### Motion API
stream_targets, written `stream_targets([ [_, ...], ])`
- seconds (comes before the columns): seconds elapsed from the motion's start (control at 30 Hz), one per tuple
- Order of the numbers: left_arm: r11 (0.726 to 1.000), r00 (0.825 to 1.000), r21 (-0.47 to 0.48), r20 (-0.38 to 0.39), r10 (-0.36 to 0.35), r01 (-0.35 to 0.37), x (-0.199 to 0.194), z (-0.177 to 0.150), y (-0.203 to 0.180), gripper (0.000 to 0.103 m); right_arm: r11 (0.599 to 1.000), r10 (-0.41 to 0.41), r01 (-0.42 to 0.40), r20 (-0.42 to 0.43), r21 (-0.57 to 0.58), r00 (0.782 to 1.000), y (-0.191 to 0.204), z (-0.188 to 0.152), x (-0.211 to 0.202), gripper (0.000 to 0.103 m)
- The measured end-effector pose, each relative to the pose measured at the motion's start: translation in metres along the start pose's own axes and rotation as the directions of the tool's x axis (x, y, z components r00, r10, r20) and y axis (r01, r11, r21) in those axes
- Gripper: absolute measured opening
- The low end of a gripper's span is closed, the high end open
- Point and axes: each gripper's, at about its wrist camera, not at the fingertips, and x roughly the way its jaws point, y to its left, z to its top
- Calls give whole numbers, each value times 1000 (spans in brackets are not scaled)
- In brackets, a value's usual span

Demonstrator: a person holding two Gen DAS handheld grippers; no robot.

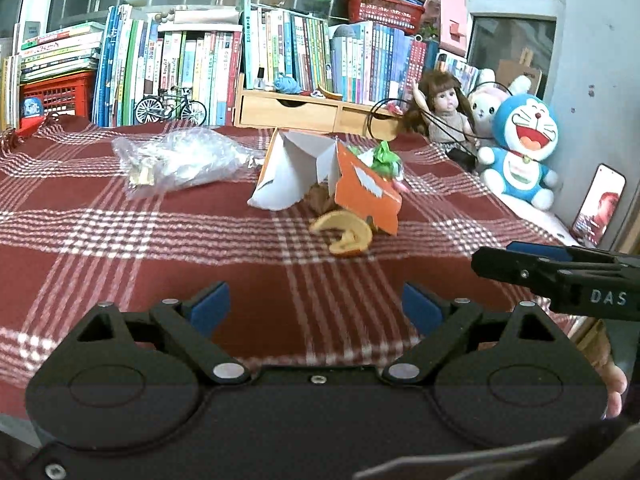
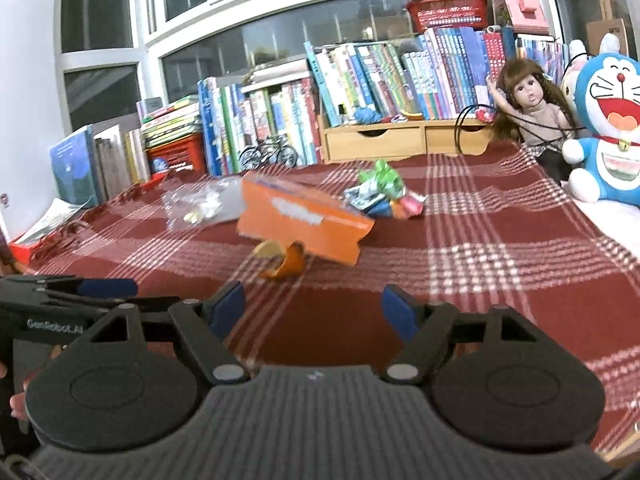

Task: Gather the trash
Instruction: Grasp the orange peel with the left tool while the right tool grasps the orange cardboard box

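We hover, left gripper (image 1: 316, 306) and right gripper (image 2: 314, 308) jaws released, empty; next we reach twelve o'clock for the curled orange peel (image 1: 344, 234) beside the torn orange cardboard box (image 2: 304, 220).

Left gripper (image 1: 316, 308) and right gripper (image 2: 312, 312): black plastic bodies, blue finger pads (image 1: 210, 306), silver pivot screws, white "GenRobot.AI" and "DAS" lettering.

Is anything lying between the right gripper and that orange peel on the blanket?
Nothing visible: only bare checked blanket lies between the open right gripper and the orange peel. The torn orange box sits just behind the peel.
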Motion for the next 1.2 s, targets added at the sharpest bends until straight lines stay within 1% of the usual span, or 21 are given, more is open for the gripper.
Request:
stream_targets([
  [0.17,1000,1000,-9,18,2,-2,20,10,-2,92,999,-34,34,14,-30,999,-6,14,20,84],
  [0.3,999,998,-20,57,33,-32,29,24,6,92,996,-46,47,15,-70,999,-7,24,37,84],
  [0.37,998,996,-35,69,56,-54,33,31,15,92,989,-56,59,26,-136,998,-2,26,45,87],
  [0.43,997,996,-48,56,65,-62,38,36,23,92,972,-62,70,41,-224,997,8,26,52,89],
  [0.5,996,997,-55,39,68,-66,42,36,30,92,944,-62,78,58,-322,996,21,26,61,89],
  [0.53,997,997,-54,37,64,-62,43,33,32,92,933,-59,78,63,-351,996,25,27,65,89],
  [0.63,999,999,-27,23,32,-32,46,21,33,91,910,-19,39,52,-413,998,37,36,81,90],
  [0.7,1000,1000,15,18,11,-11,48,14,29,91,906,10,3,28,-424,1000,41,44,92,90],
  [0.87,994,999,104,32,-30,27,50,2,16,90,911,95,-108,-54,-397,994,43,65,121,92],
  [0.93,992,999,123,31,-43,39,52,0,10,89,914,101,-123,-79,-386,992,44,69,132,92],
  [0.97,991,998,128,30,-47,43,55,0,7,88,916,105,-130,-87,-379,991,44,70,136,90],
  [1.0,990,998,131,29,-51,46,57,1,5,88,920,110,-137,-92,-368,990,43,71,139,84],
  [1.03,990,998,133,28,-55,51,60,1,2,86,924,117,-143,-94,-354,989,42,72,141,81],
  [1.1,990,998,129,24,-64,60,67,3,-3,84,937,118,-138,-82,-320,990,36,76,141,67],
  [1.17,991,997,117,19,-69,67,76,7,-6,82,951,103,-115,-55,-287,993,28,81,138,64],
  [1.2,991,997,110,16,-73,71,80,10,-7,81,958,95,-103,-42,-267,995,24,84,136,59],
])
